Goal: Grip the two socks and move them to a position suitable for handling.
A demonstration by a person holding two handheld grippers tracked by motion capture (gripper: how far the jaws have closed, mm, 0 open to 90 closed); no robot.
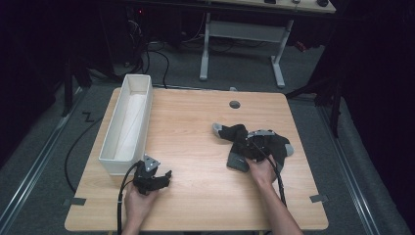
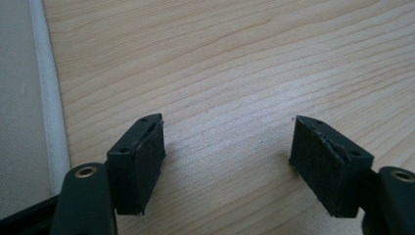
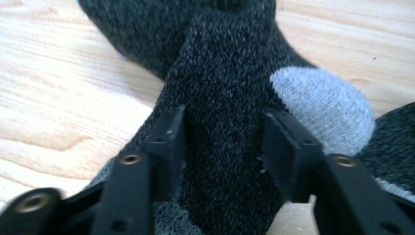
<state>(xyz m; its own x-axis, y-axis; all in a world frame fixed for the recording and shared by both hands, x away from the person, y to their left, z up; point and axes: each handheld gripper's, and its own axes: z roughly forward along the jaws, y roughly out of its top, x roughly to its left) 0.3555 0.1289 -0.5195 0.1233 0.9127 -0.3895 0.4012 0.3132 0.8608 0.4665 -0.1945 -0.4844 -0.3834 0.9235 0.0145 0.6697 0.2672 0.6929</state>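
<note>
A: What is the right gripper [image 3: 222, 142] doing?

B: It is bearing down on the pile of dark grey socks [image 1: 254, 144] lying on the right half of the wooden table [image 1: 195, 147]. Its jaws are standing on either side of a raised fold of one sock [image 3: 220, 98], and the pads are pressing into the knit, so it is grasping that fold. A light grey heel patch [image 3: 320, 110] is showing just right of the far jaw.

A: And the left gripper [image 2: 227, 161]?

B: It is resting near the front left of the table, held in the left hand [image 1: 139, 203], jaws spread wide with bare wood between them, gripping nothing.

A: Anything else nearby?

B: A long white bin [image 1: 110, 156] is sitting along the left edge, just beyond the left gripper, well apart from the socks.
</note>
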